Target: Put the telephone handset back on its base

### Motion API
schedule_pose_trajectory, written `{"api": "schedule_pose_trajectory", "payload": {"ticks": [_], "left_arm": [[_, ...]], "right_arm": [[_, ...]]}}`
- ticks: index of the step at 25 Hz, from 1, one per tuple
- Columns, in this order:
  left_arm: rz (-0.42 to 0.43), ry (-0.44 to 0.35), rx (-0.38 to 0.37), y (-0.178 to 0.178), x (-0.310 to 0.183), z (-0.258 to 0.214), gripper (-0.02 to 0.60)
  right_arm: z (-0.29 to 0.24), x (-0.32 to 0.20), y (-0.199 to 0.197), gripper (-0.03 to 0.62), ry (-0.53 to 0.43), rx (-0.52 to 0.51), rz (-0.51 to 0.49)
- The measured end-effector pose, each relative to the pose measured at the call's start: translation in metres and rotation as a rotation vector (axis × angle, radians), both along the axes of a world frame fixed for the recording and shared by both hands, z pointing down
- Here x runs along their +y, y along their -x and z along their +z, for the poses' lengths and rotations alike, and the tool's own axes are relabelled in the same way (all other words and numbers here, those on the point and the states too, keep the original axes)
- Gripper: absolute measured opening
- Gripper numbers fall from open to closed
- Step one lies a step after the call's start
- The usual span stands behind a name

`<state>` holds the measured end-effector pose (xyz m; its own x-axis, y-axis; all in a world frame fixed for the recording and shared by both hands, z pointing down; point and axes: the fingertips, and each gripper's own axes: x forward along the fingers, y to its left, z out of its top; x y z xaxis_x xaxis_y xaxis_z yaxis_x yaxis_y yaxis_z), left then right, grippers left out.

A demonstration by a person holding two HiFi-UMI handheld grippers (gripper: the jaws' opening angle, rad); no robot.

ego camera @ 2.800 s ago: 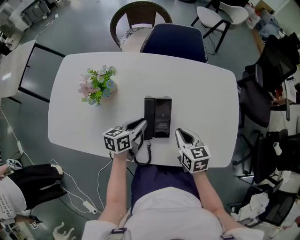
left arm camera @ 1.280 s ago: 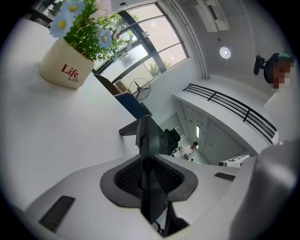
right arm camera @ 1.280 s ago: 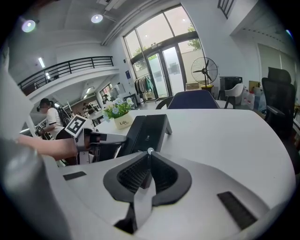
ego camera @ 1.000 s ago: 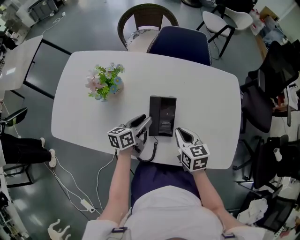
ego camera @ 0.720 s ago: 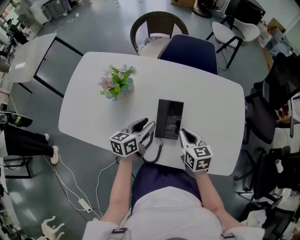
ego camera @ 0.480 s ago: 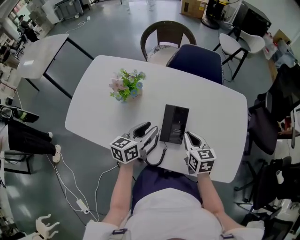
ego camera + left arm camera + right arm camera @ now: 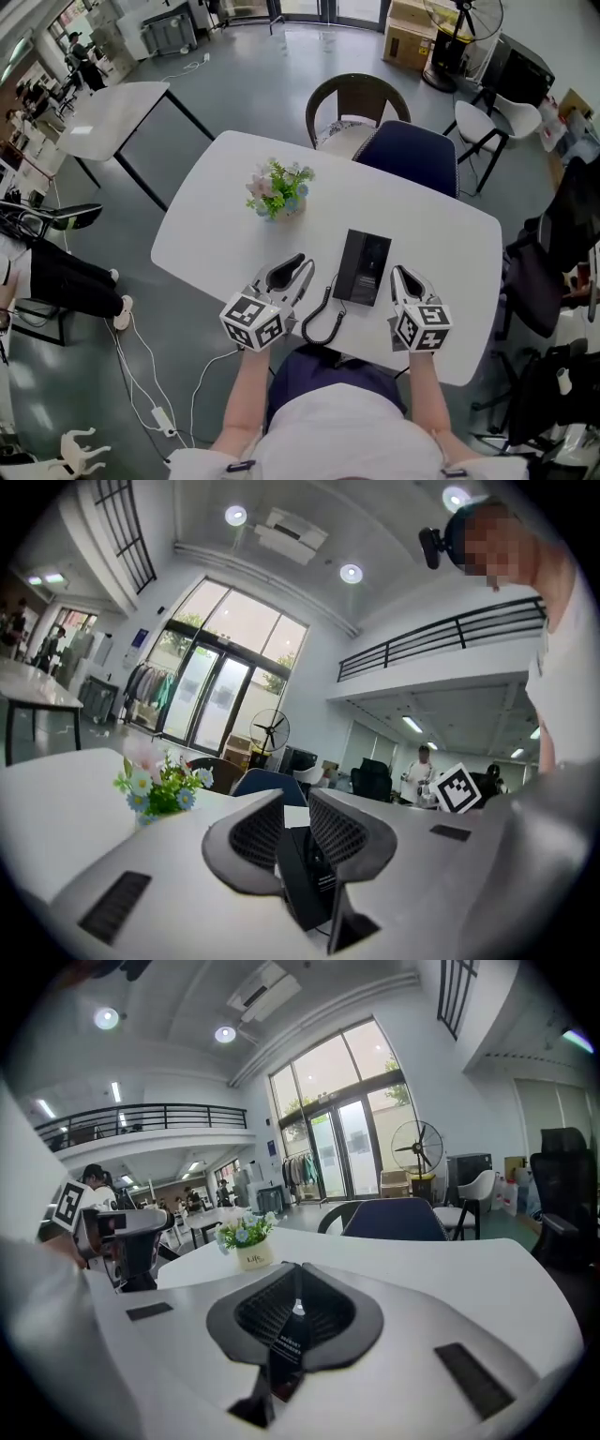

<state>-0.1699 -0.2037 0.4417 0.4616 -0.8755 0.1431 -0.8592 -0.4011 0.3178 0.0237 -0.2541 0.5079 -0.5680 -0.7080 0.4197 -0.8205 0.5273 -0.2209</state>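
The handset [image 7: 348, 269] appears seated on its base [image 7: 372, 261]; likely nothing remains. Left of the base, the left gripper [image 7: 302, 268] jaws are closing on nothing; the right gripper [image 7: 399, 273] jaws are pressed together.

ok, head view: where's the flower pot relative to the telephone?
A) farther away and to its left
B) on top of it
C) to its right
A: the flower pot stands on the white table farther from the person than the telephone and off to its left, with bare tabletop between the two.
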Motion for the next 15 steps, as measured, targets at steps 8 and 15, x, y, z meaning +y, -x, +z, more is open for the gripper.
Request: {"api": "schedule_pose_trajectory", "payload": {"ticks": [8, 15], "left_arm": [[-0.112, -0.103, -0.223, 0.002, 0.002, -0.016, 0.036], [-0.12, -0.072, -0.251, -0.009, -0.004, -0.003, 0.015]], "right_arm": [[-0.054, 0.009, 0.012, 0.041, -0.127, -0.051, -0.027], [-0.061, 0.016, 0.012, 0.04, -0.166, -0.034, -0.022]]}}
